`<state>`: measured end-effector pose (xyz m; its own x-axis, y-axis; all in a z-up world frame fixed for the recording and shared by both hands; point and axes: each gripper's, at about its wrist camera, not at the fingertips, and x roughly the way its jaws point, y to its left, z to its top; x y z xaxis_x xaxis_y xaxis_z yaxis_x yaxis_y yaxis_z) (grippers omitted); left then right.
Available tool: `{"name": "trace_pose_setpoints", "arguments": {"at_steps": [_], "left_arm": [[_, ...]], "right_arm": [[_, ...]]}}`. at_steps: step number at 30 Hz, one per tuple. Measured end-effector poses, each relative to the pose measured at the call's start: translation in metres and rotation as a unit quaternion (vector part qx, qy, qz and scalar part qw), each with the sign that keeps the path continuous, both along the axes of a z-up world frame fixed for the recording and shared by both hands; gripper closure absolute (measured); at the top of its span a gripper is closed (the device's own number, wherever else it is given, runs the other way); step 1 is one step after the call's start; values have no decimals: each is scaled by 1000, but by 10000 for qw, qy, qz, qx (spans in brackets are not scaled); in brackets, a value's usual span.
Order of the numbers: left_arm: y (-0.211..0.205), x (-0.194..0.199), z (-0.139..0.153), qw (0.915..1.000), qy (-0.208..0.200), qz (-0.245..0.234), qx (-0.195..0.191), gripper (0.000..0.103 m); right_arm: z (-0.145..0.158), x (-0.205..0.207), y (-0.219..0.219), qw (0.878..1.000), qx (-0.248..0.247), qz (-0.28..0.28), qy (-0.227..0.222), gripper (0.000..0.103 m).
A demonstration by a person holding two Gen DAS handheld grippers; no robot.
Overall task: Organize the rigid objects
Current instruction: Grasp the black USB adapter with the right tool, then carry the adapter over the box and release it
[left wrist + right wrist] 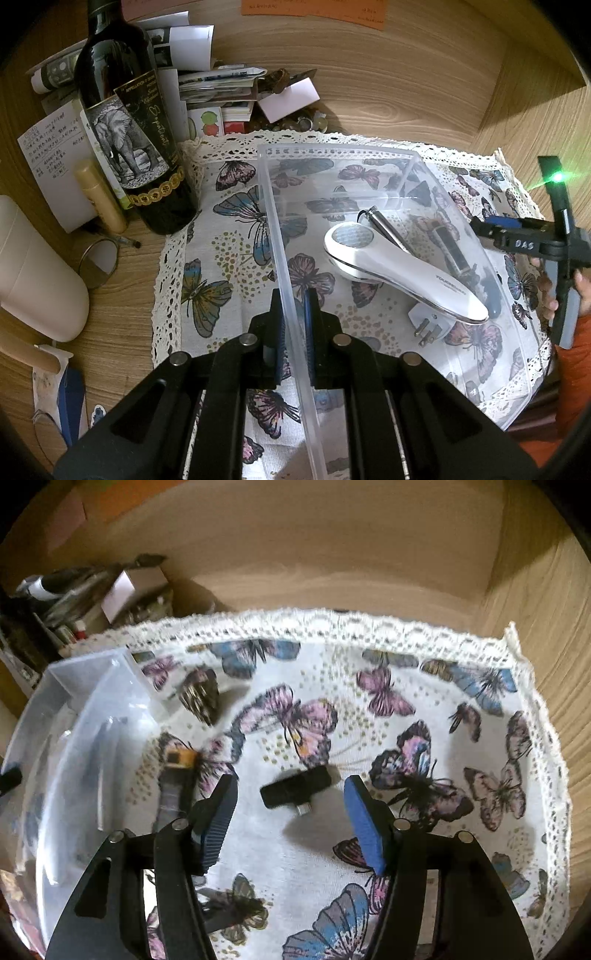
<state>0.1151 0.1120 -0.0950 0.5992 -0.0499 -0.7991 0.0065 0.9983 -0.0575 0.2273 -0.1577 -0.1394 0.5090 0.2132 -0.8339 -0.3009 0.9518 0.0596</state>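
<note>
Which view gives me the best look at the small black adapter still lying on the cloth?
The right wrist view: the black adapter lies unobstructed on the butterfly cloth, between the open fingers of the right hand-held gripper, though slightly blurred. The left wrist view does not show it at all.

We see a clear plastic bin, smooth and glossy, its wall pinched by the left gripper, whose black plastic arms carry ribbed blue pads and bright metal pins. Inside lies a glossy white plastic handheld device with a chrome trim line. Under it spreads a matt woven cloth printed with butterflies, edged in openwork lace. At ten o'clock stands a dark glass wine bottle, shiny, with a paper label. The desk is pale wood-grain, satin. Between the right gripper pads at twelve o'clock rests a matt black plastic adapter.
</note>
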Motion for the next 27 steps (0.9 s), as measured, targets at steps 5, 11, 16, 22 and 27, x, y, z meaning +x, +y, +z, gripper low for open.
{"name": "trace_pose_setpoints", "arguments": {"at_steps": [5,11,16,22,27], "left_arm": [[1,0,0,10000,12,-10,20,94],[2,0,-1,10000,9,-12,28,94],[2,0,-1,10000,8,-11,32,94],[1,0,0,10000,8,-7,10,94],[0,0,0,10000,8,-7,4,94]], "right_arm": [[-9,3,2,9996,-216,-77,-134,56],[-1,-2,2,9994,-183,-38,-277,61],[17,-16,8,9985,-163,52,-529,61],[52,-36,27,9952,-9,277,-943,61],[76,-44,46,9906,198,556,-1233,61]]}}
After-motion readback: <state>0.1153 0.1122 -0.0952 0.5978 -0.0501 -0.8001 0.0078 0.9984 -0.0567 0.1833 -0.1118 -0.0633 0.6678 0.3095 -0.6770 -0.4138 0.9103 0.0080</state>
